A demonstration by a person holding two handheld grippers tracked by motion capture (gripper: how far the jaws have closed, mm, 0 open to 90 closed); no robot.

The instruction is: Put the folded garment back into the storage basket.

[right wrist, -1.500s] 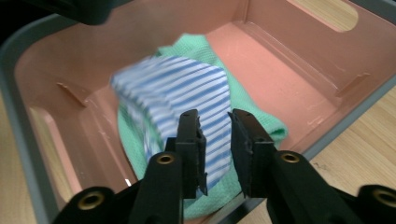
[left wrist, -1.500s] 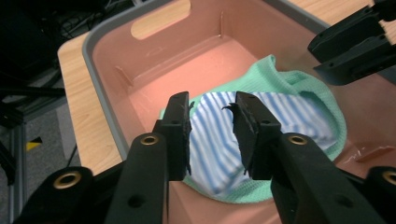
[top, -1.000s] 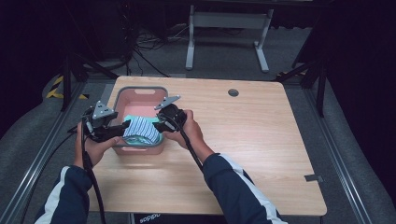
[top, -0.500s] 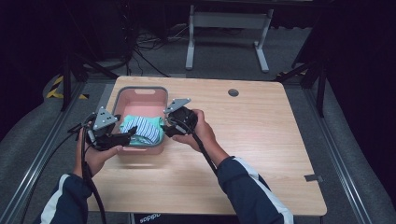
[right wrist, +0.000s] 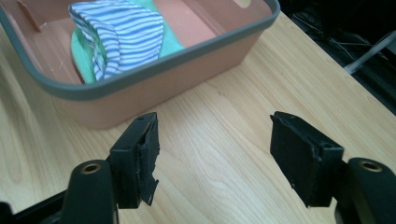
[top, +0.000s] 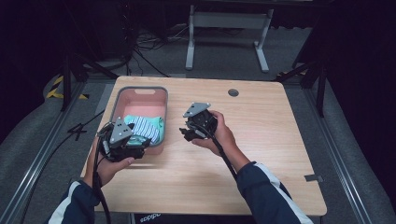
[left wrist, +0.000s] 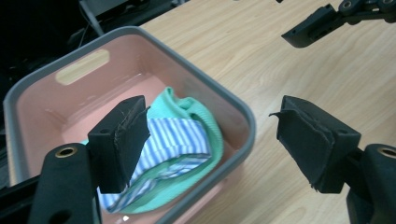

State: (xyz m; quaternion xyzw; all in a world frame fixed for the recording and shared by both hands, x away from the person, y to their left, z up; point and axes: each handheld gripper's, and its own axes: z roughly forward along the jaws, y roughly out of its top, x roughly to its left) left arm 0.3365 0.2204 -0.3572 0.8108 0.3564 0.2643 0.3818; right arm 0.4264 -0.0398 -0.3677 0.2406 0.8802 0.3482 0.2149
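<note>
- A pink plastic bin with a grey rim (top: 140,91) sat at the left rear of the pale wooden table (top: 261,154).
- A folded cloth, blue-and-white striped over mint green (top: 144,128), lay inside the bin at its near end.
- The left gripper (left wrist: 212,140) hung at the bin's near corner, jaws spread wide and empty.
- The right gripper (right wrist: 215,156) was over bare tabletop just beside the bin, jaws likewise wide apart, gripping nothing.
</note>
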